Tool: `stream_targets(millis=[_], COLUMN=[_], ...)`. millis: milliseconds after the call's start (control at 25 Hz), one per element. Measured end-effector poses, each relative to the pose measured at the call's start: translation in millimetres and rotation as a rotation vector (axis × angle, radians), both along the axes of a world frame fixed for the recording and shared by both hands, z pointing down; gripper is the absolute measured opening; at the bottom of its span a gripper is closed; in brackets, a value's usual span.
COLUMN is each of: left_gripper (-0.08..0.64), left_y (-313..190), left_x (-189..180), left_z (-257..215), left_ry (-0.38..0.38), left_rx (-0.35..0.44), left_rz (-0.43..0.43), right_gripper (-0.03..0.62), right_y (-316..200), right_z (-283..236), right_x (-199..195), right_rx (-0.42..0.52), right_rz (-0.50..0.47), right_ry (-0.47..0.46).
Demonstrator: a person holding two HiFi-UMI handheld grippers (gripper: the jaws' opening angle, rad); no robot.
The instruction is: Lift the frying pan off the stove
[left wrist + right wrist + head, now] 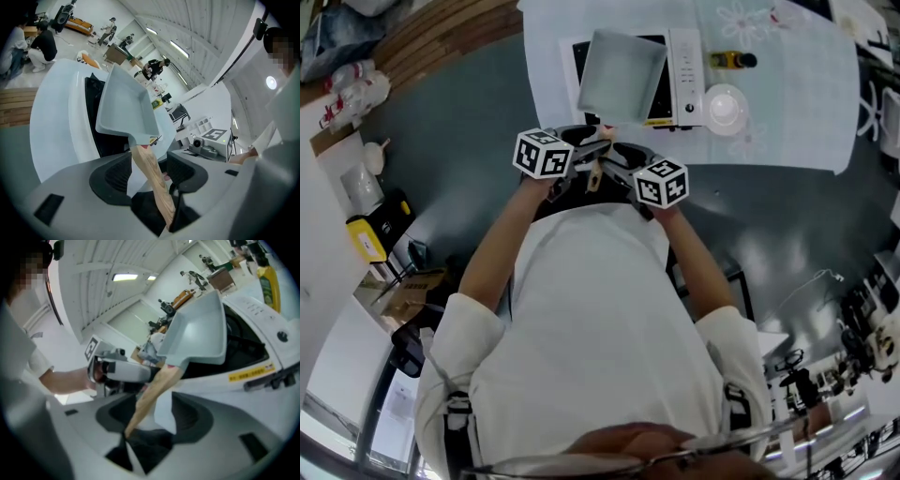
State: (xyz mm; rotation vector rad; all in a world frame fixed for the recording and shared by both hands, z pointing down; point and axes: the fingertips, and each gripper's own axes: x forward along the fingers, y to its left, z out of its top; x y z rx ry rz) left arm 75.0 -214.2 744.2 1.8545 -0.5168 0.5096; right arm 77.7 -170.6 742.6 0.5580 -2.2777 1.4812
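Left gripper [149, 172] stands wide, the wooden handle [153, 185] running loose between its 2 pads. Right gripper [157, 418] is just as wide around the same handle. The grey square pan [124, 108] tilts over the stove's [684, 66] black top; whether it touches there cannot be told. The stove sits on a white cloth [787, 112], with a bowl [725, 105] just beside it.

Bright, even light pours from the ceiling strip lamps [123, 276], sheen pools on the floor [787, 253], edges bow darkly, and the right gripper view is soft.
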Motion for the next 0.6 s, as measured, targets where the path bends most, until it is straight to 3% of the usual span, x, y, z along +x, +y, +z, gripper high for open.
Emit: stream_targets(millis=[360,600], left_gripper=[0.266,0.245], left_y=[4,4], left_x=[20,26], left_z=[23,23], left_ry=[0.048,0.131], left_rx=[-0.094,-0.134], left_rz=[0.057,0.057], right_gripper=[0.236,0.216], right_y=[15,26], right_z=[4,3], right_x=[-29,-41], right_rx=[-0.097,-0.081], right_rz=[-0.137,-0.216], right_ry=[-0.142,-0.167])
